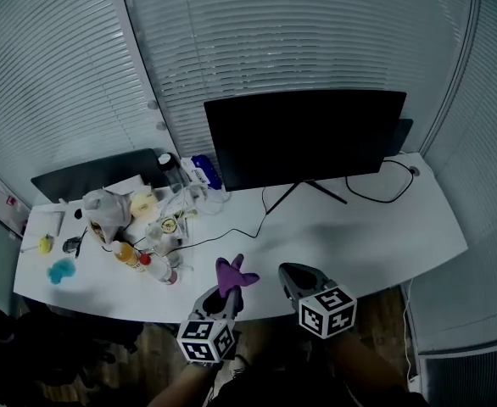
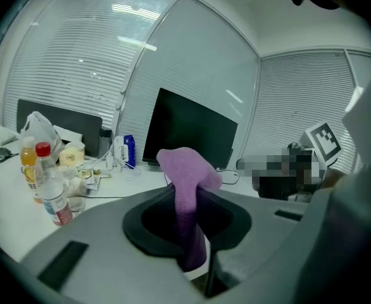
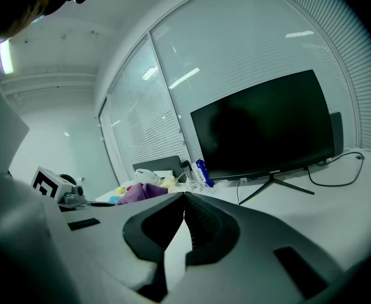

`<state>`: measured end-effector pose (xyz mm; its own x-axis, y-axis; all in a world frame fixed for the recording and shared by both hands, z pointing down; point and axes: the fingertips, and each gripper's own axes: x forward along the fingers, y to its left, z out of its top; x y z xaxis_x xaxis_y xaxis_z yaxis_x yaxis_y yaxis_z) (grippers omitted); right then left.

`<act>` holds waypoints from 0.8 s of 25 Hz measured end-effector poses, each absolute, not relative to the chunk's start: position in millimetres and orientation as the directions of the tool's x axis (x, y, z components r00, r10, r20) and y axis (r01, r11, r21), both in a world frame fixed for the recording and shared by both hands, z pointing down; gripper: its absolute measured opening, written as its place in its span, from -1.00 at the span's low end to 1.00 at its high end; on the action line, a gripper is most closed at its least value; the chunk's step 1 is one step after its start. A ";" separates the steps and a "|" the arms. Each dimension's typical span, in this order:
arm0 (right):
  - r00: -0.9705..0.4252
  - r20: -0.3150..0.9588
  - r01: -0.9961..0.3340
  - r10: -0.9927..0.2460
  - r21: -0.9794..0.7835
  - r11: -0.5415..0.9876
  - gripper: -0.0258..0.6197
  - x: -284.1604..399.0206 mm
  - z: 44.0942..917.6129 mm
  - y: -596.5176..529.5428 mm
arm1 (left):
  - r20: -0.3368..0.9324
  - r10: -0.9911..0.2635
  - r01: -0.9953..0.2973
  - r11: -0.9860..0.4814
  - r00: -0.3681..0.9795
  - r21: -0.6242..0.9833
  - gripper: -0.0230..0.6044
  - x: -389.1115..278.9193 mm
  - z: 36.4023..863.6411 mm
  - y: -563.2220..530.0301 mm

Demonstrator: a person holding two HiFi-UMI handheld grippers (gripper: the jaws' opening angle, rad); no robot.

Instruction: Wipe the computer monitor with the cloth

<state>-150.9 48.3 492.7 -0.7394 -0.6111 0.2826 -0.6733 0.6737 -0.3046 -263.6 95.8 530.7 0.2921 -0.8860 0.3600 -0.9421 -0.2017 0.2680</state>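
The black monitor (image 1: 304, 138) stands on its stand at the back middle of the white desk (image 1: 376, 236), its screen dark. My left gripper (image 1: 221, 298) hovers over the desk's front edge, shut on a purple cloth (image 1: 234, 274) that sticks up from between its jaws. The left gripper view shows the cloth (image 2: 187, 189) pinched upright, with the monitor (image 2: 188, 130) beyond it. My right gripper (image 1: 293, 273) is beside it on the right, shut with nothing in it. In the right gripper view its tips (image 3: 184, 197) meet, facing the monitor (image 3: 268, 128); the cloth (image 3: 140, 192) shows at left.
Clutter fills the desk's left part: bottles (image 1: 138, 259), a plastic bag (image 1: 104, 209), a blue object (image 1: 62, 270), a yellow object (image 1: 45, 244), a dark flat panel (image 1: 96, 172). A black cable (image 1: 231, 231) crosses the desk. Blinds (image 1: 316, 32) cover the windows behind.
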 end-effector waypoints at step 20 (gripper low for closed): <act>-0.856 0.247 -0.511 -0.453 -0.289 0.809 -0.85 -117.5 454.6 -34.1 | 0.293 -0.954 -0.979 -0.006 0.067 0.205 -0.71 -230.2 480.7 23.6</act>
<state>-117.5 -34.1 454.6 -0.8565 -0.4531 0.2473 -0.5115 0.8094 -0.2886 -230.2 23.6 480.7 0.0674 -0.9537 0.2933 -0.9788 -0.0062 0.2048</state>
